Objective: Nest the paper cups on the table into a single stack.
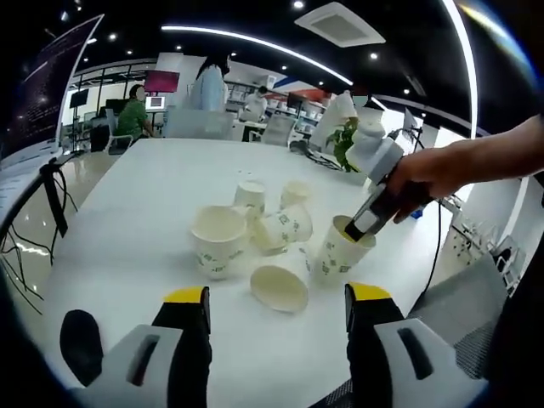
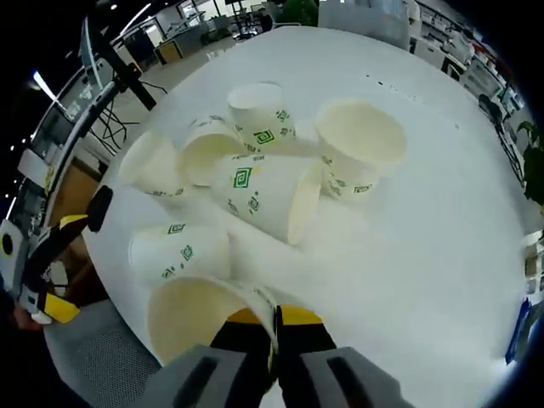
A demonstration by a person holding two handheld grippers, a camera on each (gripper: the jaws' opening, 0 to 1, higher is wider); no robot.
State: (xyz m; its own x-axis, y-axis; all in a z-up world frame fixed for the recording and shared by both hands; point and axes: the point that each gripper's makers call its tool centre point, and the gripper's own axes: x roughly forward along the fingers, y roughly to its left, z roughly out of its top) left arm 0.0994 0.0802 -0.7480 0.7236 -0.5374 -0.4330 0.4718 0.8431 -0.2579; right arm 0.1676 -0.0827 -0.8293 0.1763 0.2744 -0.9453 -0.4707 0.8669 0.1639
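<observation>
Several white paper cups with green print stand or lie in a cluster on the white table. One wide cup stands upright, and another lies on its side with its mouth toward me. My left gripper hangs open over the near table edge, short of the cluster, with nothing between its jaws. My right gripper, held by a person's hand, pinches the rim of an upright cup. In the right gripper view the right gripper is shut on that cup's rim. Beyond it are a lying cup and an upright one.
A grey mesh chair sits below the table's near edge. My left gripper shows at the left of the right gripper view. A potted plant and cables stand at the far side of the table. People sit at desks in the background.
</observation>
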